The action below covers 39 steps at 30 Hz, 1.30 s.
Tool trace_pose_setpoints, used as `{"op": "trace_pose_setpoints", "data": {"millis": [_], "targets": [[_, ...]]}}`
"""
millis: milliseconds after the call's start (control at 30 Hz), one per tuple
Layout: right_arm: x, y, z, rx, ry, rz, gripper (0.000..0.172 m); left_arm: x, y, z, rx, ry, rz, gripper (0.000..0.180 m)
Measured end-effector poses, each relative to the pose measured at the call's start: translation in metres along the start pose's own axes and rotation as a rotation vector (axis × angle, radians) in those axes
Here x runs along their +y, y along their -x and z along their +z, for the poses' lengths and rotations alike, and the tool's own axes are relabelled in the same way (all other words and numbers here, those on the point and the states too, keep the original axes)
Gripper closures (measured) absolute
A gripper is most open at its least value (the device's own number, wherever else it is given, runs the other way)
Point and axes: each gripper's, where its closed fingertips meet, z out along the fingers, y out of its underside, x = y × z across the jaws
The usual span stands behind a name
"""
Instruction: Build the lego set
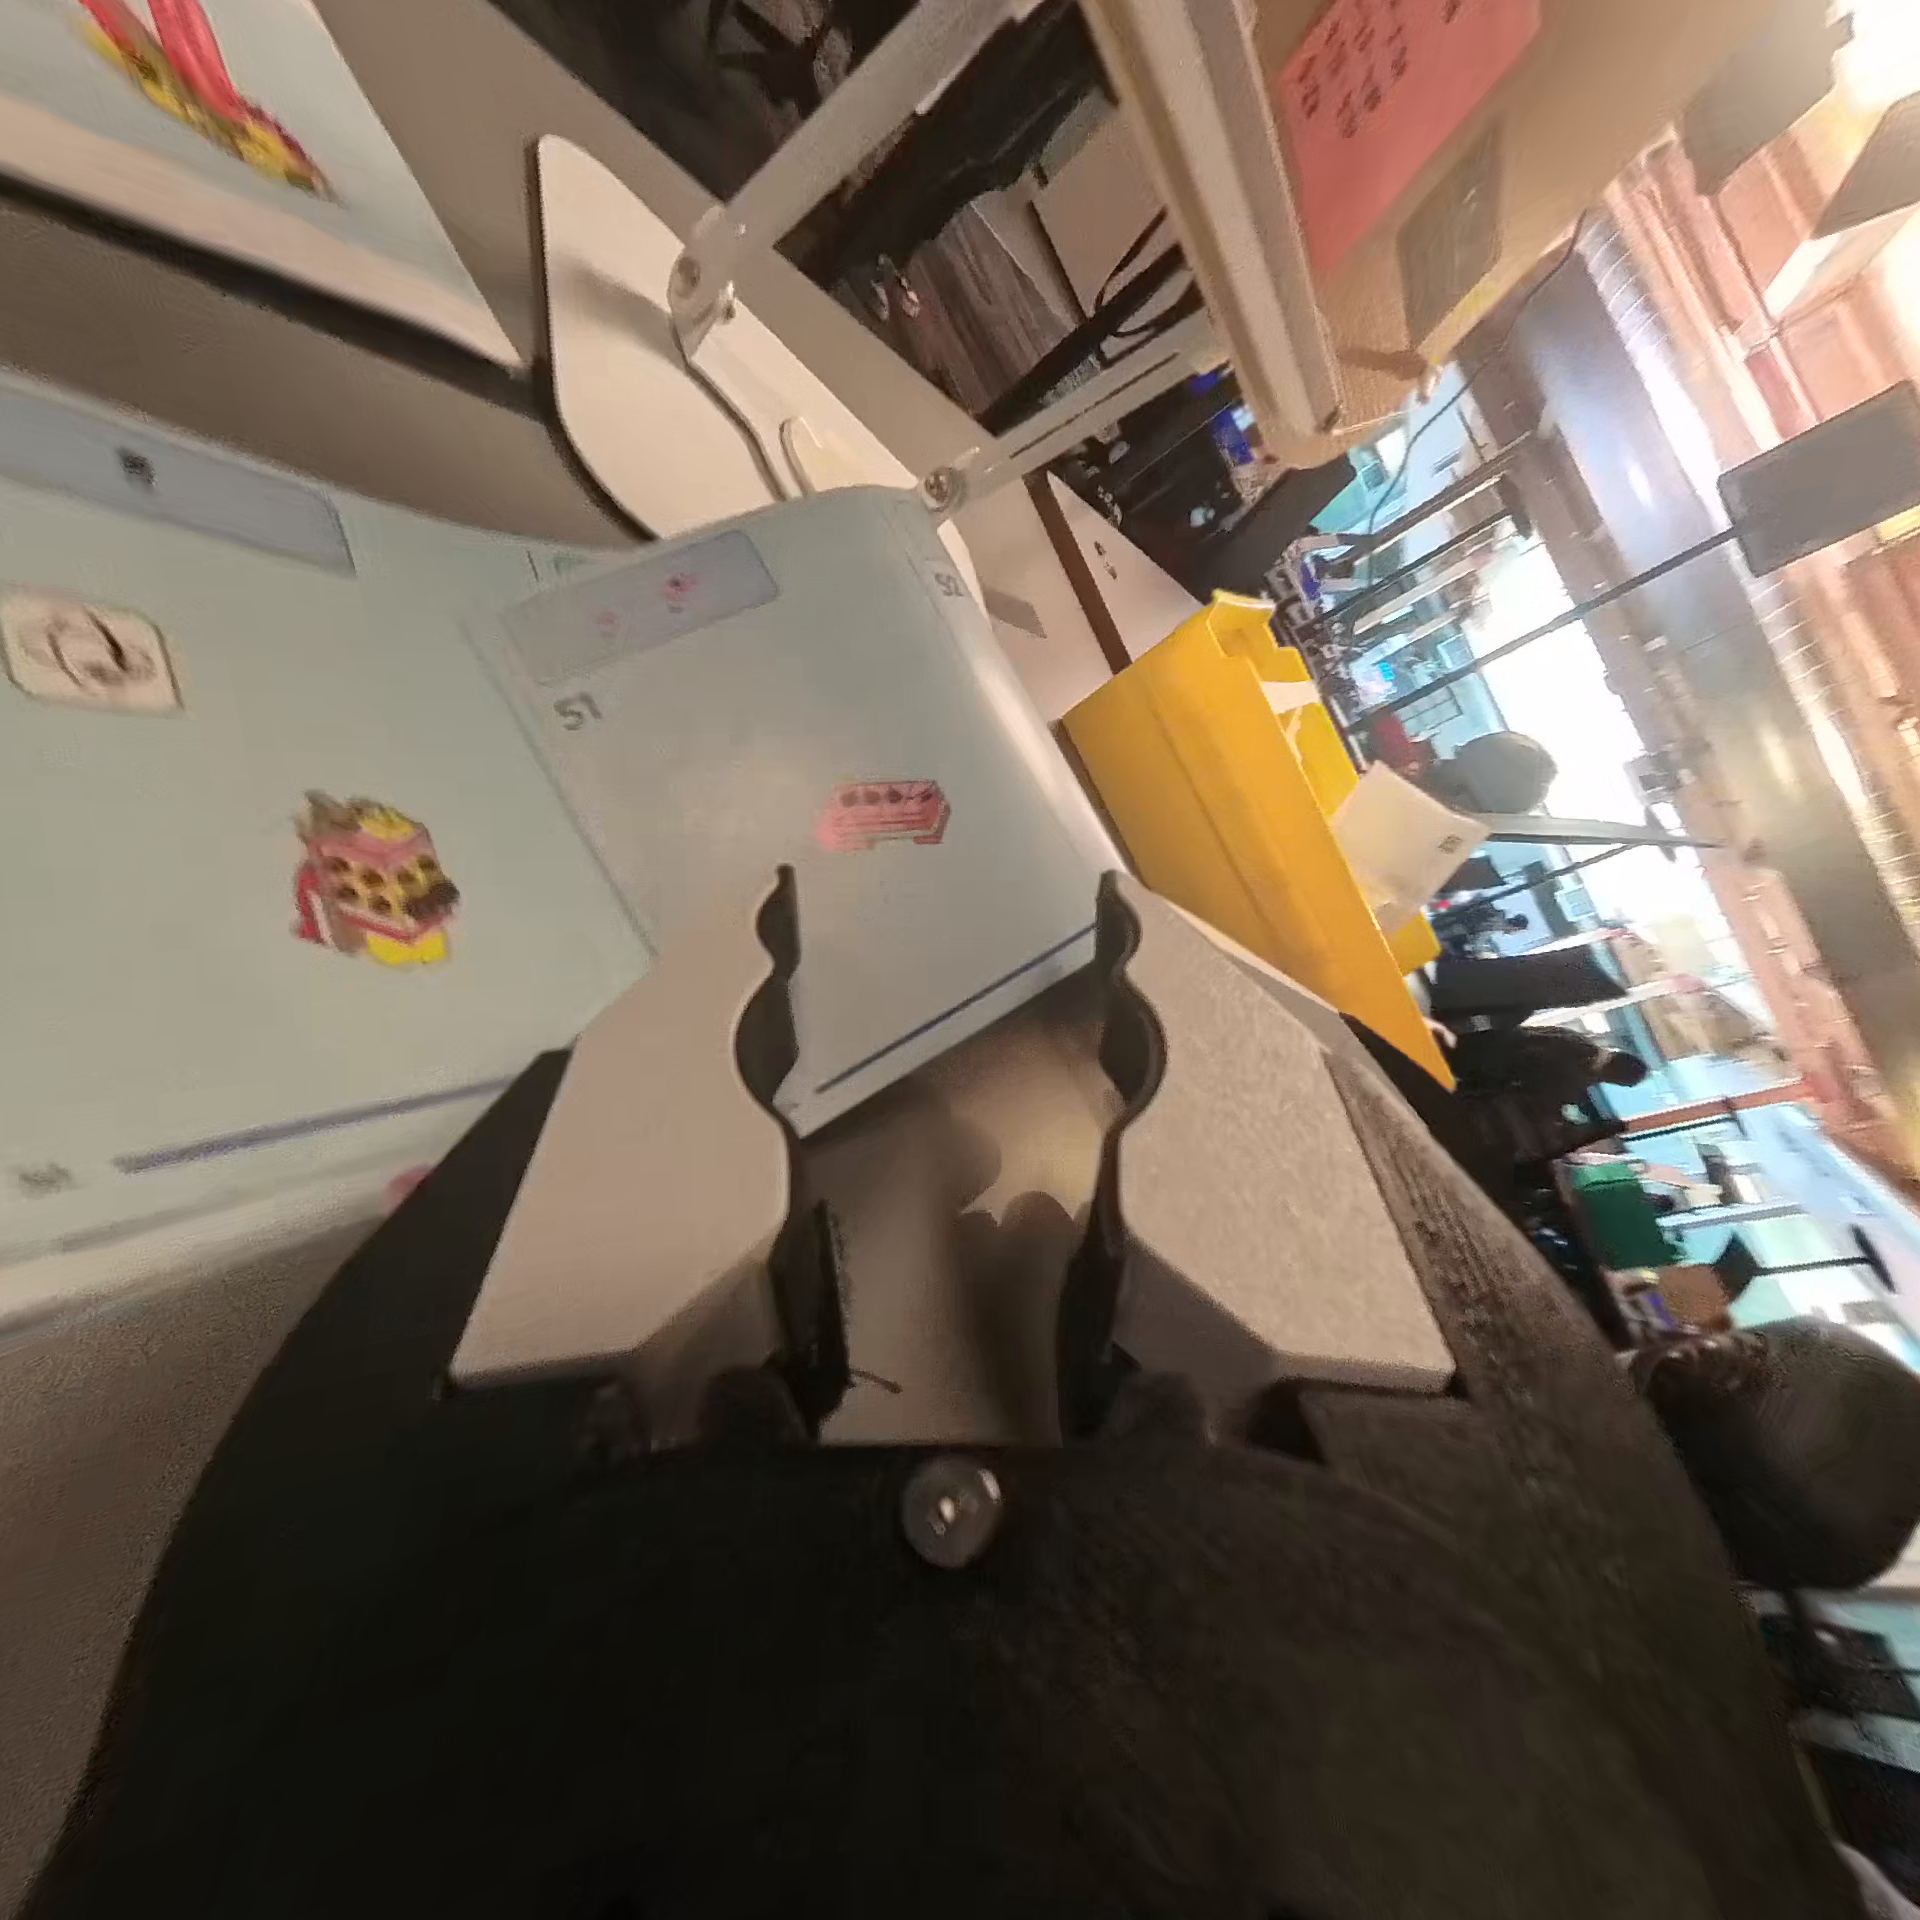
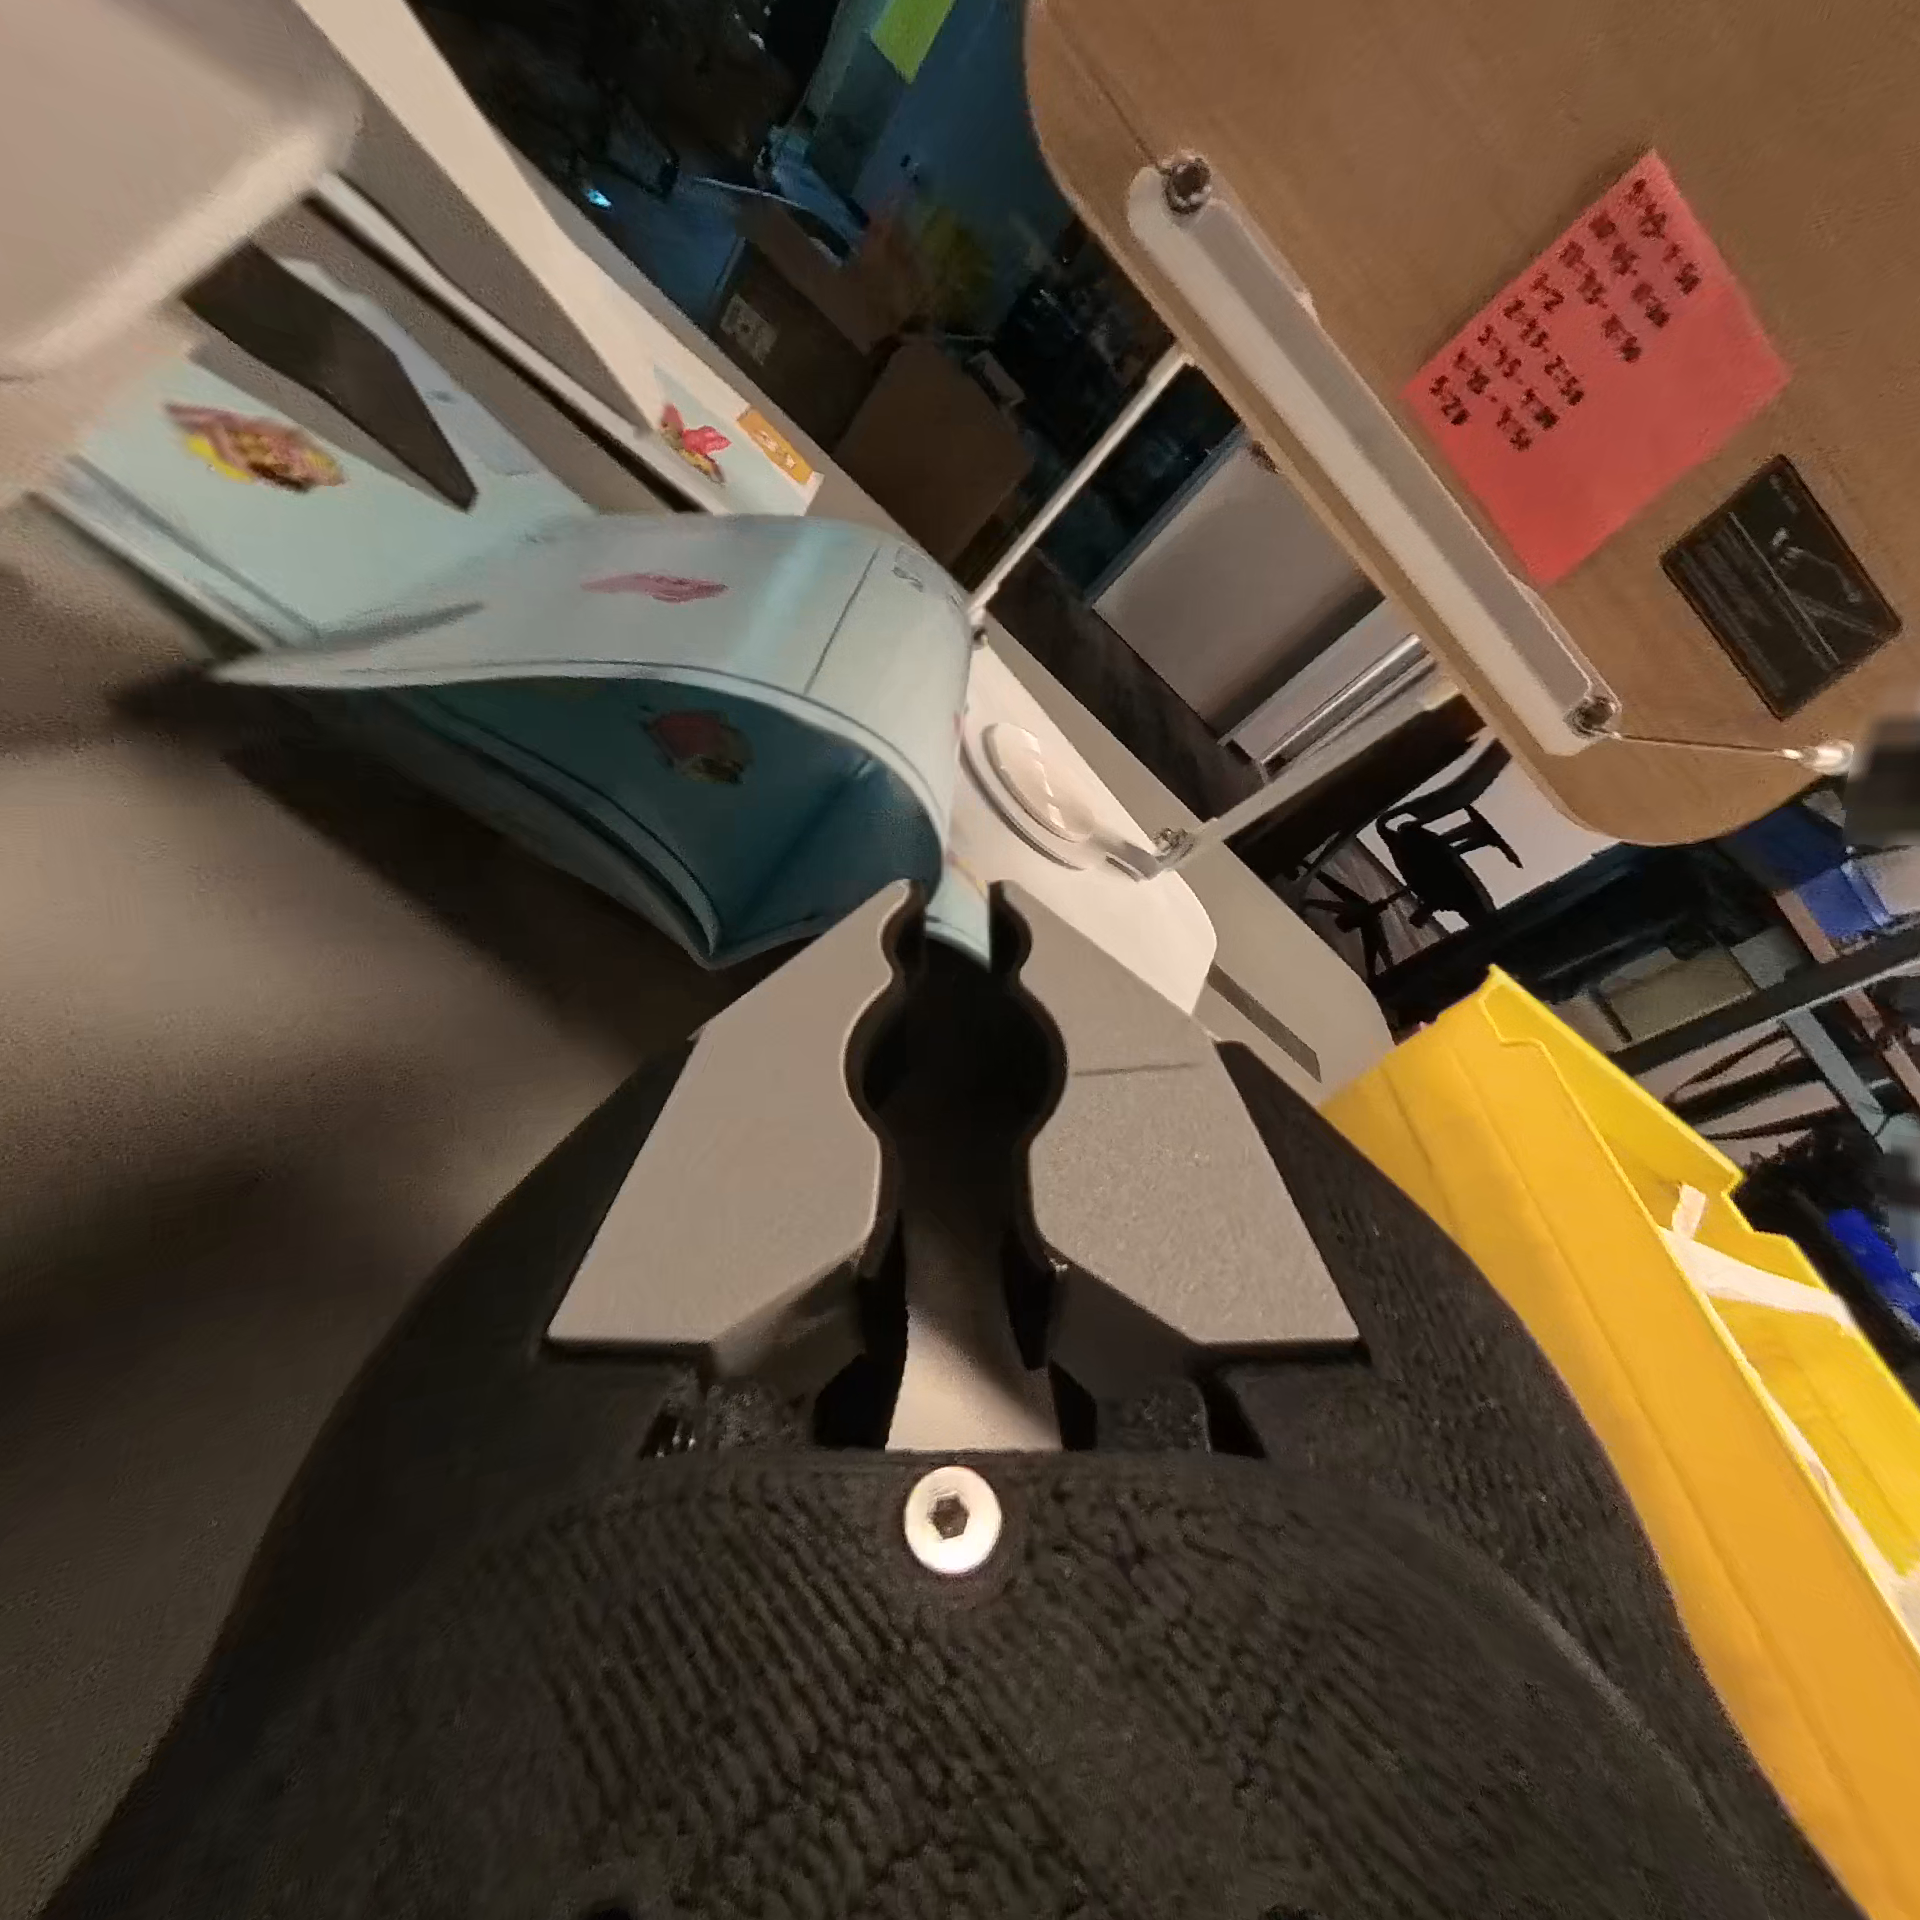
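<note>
The right gripper has its jaws nipping a thin, floppy booklet page by its edge, while the left gripper has its jaws wide apart around the page's corner.

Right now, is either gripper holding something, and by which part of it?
The right gripper has the lifted page of the pale blue booklet by its edge between its fingers; whether they press it cannot be told. The left gripper is open, holding nothing.
</note>
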Motion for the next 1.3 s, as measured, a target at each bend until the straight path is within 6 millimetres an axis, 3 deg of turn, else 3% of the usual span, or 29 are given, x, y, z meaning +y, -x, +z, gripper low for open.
{"op": "trace_pose_setpoints", "data": {"millis": [133, 333, 500, 733, 967, 1067, 1133, 1233, 1300], "targets": [[-0.005, 0.013, 0.003, -0.037, -0.011, -0.08, 0.149, 0.012, 0.011, 0.004, 0.006, 0.048, -0.047, 0.128], [-0.022, 0.036, 0.008, -0.072, -0.058, -0.249, 0.142, 0.012, 0.014, 0.002, 0.009, 0.04, -0.048, 0.134], [-0.035, 0.049, 0.013, -0.111, -0.079, -0.284, 0.135, 0.013, 0.017, 0.001, 0.008, 0.026, -0.034, 0.138], [-0.031, 0.066, 0.021, -0.185, -0.033, -0.298, 0.134, 0.012, 0.018, 0.001, 0.013, 0.026, -0.042, 0.139], [-0.028, 0.058, 0.032, -0.1, 0.017, -0.335, 0.148, 0.01, 0.012, -0.002, 0.054, 0.012, -0.052, 0.142], [-0.028, 0.051, 0.035, -0.042, 0.03, -0.332, 0.169, -0.01, -0.004, -0.016, 0.143, -0.131, -0.05, 0.141], [-0.029, 0.041, 0.033, 0.003, 0.026, -0.311, 0.172, -0.03, -0.012, -0.032, 0.151, -0.251, -0.001, 0.141], [-0.029, 0.029, 0.025, 0.017, 0.0, -0.234, 0.172, -0.047, -0.008, -0.049, 0.088, -0.353, 0.05, 0.137], [-0.026, 0.021, 0.017, 0.014, -0.016, -0.178, 0.172, -0.048, -0.001, -0.051, 0.056, -0.359, 0.033, 0.135]]}}
